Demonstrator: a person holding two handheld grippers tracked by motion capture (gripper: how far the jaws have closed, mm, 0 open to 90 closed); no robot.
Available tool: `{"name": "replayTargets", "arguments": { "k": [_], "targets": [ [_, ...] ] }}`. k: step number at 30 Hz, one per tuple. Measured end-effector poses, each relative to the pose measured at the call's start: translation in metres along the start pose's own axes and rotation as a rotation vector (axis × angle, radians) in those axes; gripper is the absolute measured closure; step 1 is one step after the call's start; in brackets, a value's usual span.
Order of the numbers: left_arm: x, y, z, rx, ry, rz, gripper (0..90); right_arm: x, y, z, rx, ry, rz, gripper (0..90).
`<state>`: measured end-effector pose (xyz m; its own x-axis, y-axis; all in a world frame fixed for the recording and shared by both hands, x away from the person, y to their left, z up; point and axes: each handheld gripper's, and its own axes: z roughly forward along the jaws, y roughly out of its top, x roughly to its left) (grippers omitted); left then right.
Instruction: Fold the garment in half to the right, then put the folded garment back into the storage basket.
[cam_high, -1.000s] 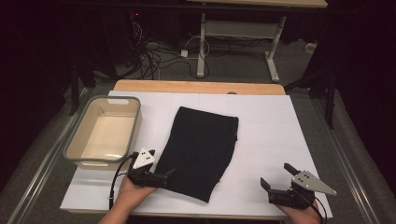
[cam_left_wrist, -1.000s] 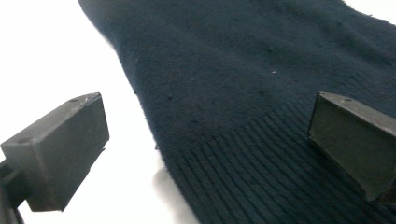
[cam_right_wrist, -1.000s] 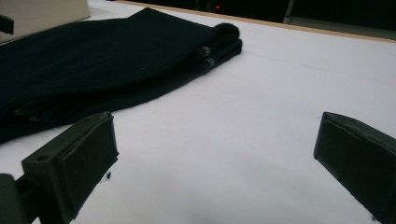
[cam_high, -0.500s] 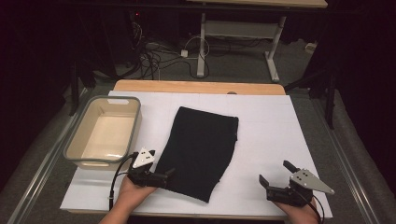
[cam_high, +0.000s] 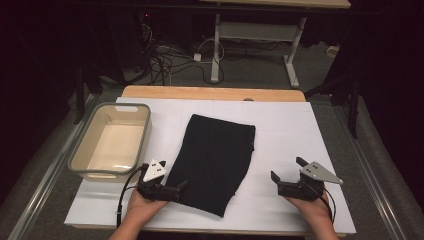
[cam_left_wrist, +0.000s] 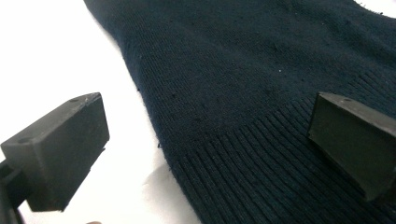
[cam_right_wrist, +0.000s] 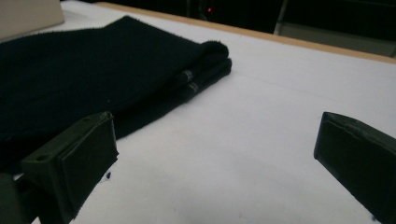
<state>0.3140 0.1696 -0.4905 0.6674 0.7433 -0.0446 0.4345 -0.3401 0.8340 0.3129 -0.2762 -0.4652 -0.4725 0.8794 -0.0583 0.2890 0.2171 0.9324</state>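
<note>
A folded dark navy knit garment lies in the middle of the white table sheet. My left gripper is open at its near left edge, jaws straddling the ribbed hem: one jaw over the white sheet, the other over the cloth. My right gripper stands open over bare sheet to the right of the garment, nothing between its jaws. The garment's folded far corner shows stacked layers.
A beige plastic tub, empty, sits at the table's left. The wooden table edge runs along the far side. Beyond it are cables and desk legs on the floor. White sheet lies between the garment and my right gripper.
The left gripper has edged slightly right onto the garment's near left hem. The right gripper has barely shifted.
</note>
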Motion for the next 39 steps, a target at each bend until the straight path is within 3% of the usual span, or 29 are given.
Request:
{"name": "replayTargets", "arguments": {
  "k": [4, 12, 23, 29, 39],
  "targets": [
    [0.001, 0.0, 0.0, 0.0, -0.009, -0.005, 0.0, 0.001, -0.003, -0.003, -0.015, 0.011, -0.006, 0.0],
    [0.001, 0.0, 0.0, 0.0, 0.011, -0.018, 0.0, -0.008, -0.009, -0.007, -0.02, 0.011, 0.015, 0.0],
    [-0.002, 0.001, 0.003, 0.029, 0.035, -0.006, 0.0, -0.008, -0.011, -0.015, -0.027, 0.01, -0.009, 0.0],
    [-0.005, 0.004, 0.007, 0.076, 0.042, 0.025, 0.0, -0.004, -0.012, -0.013, -0.015, 0.015, -0.025, 0.0],
    [-0.005, 0.007, 0.001, 0.173, 0.0, -0.012, 0.0, -0.001, -0.013, -0.012, -0.002, 0.013, -0.04, 0.0]
  ]
}}
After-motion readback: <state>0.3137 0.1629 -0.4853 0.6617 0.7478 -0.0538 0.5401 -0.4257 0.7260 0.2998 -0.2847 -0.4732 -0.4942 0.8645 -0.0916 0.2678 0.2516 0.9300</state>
